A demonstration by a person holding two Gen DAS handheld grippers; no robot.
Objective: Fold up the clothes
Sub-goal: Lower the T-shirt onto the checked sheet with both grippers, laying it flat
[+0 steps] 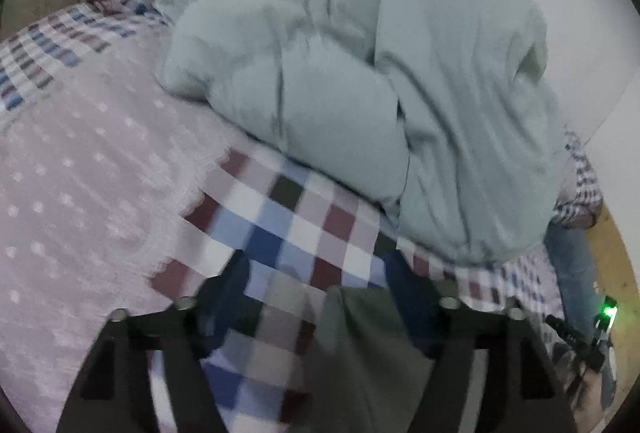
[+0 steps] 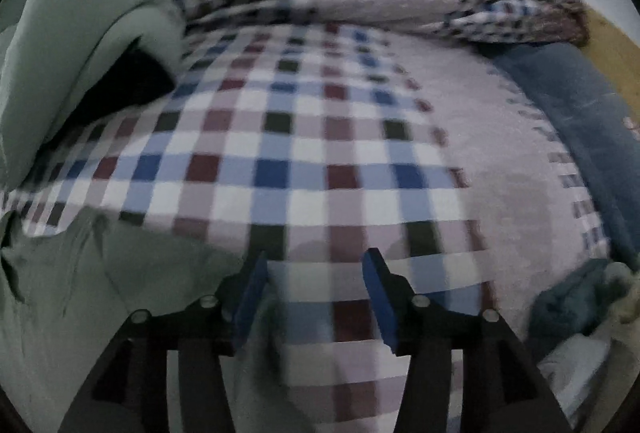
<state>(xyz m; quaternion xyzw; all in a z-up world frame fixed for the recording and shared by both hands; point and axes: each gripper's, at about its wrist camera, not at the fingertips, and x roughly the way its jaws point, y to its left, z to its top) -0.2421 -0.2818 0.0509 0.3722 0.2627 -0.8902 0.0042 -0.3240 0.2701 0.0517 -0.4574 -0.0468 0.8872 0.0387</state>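
A grey-green garment lies on the checked bedspread, its edge between the spread fingers of the left gripper, which grips nothing. The right gripper hangs released over the checks, the garment just beside it. A pale quilt is heaped beyond.

Both wrist cameras look forward and steeply down along their tongs, close above the bed. They share its checked cover and the pale green quilt heaped along one edge.
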